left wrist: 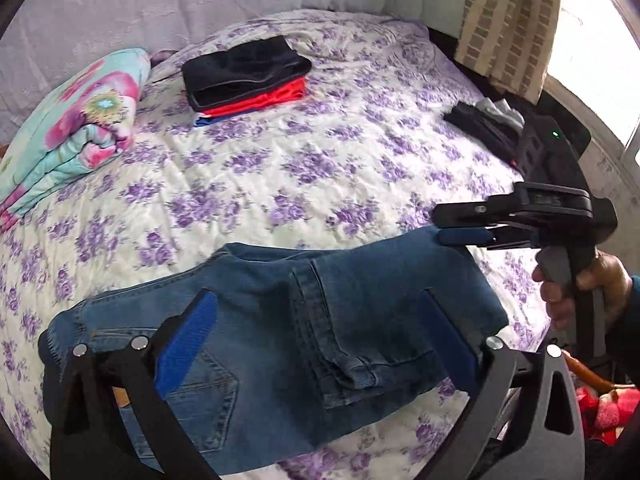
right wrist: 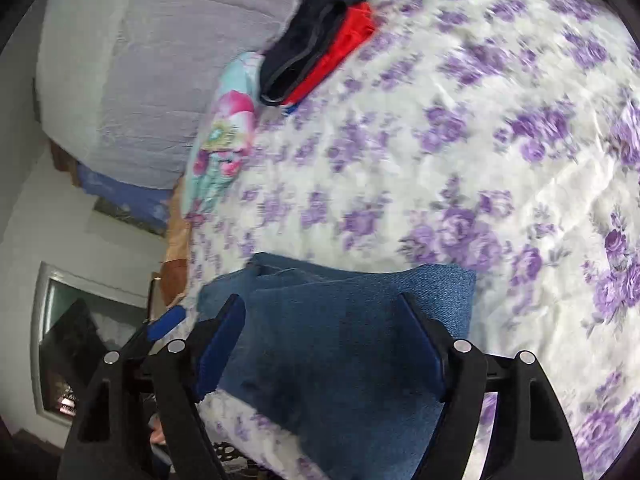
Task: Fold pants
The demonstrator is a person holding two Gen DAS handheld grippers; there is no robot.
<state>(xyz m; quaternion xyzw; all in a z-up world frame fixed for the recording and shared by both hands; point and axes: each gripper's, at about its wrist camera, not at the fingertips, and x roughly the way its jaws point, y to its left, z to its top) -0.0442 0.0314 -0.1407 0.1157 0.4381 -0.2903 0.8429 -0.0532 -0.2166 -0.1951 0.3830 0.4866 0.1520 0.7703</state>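
Note:
Blue jeans [left wrist: 360, 280] lie folded on the flowered bed sheet [left wrist: 320, 168], near its front edge. My left gripper [left wrist: 318, 296] hovers over them, open, its blue pads wide apart on either side of the folded legs. My right gripper [left wrist: 448, 226] comes in from the right, held by a hand [left wrist: 580, 288], with one blue pad at the jeans' far right corner. In the right wrist view the jeans [right wrist: 320, 340] lie flat under the right gripper [right wrist: 320, 304], whose jaws stand wide apart with no cloth pinched. A blue fingertip [right wrist: 166, 322] of the left gripper shows at the left.
A stack of folded clothes [left wrist: 248, 76], black over red over blue, sits at the back of the bed. A folded flowered blanket [left wrist: 68, 128] lies at the left. Dark garments [left wrist: 484, 120] lie at the right edge, below a curtain [left wrist: 508, 20].

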